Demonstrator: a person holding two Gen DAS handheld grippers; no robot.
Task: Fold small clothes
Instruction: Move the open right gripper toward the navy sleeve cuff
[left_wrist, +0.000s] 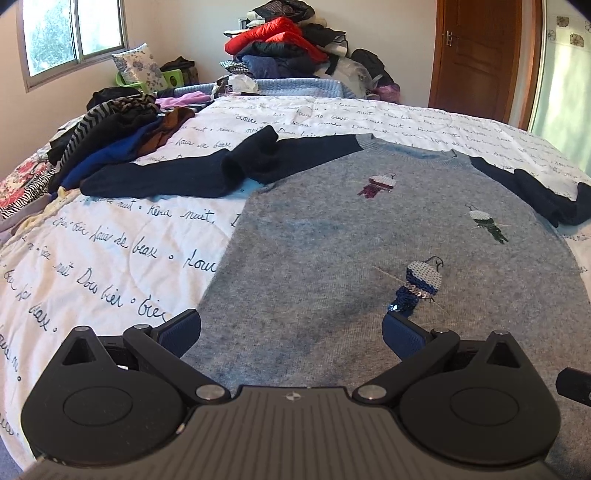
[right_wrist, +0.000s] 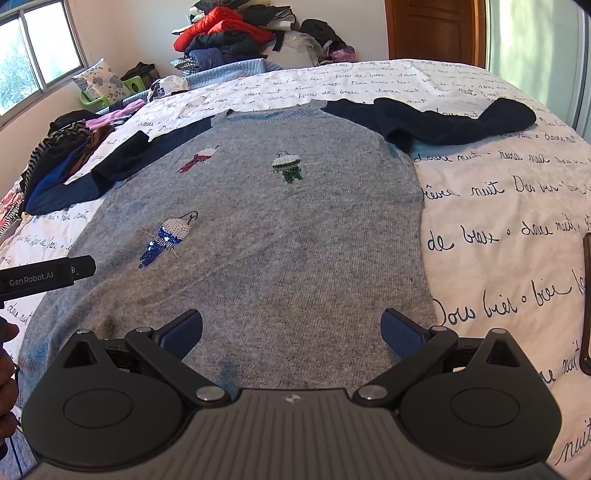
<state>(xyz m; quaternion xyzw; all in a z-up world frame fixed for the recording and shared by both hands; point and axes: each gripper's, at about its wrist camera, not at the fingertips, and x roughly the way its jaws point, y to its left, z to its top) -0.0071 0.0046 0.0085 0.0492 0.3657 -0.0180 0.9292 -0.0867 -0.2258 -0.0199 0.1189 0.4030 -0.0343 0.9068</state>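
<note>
Two spread-fingered grippers (left_wrist: 291, 330) (right_wrist: 291, 330) above flat grey knit sweater (left_wrist: 369, 258)

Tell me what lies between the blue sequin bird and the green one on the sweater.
Only bare grey knit of the sweater lies between the blue sequin bird and the green one, shown in the right wrist view.

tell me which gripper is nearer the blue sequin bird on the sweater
Left. The left gripper has the blue sequin bird just ahead of its right finger; from the right gripper it lies farther off, up-left.
</note>
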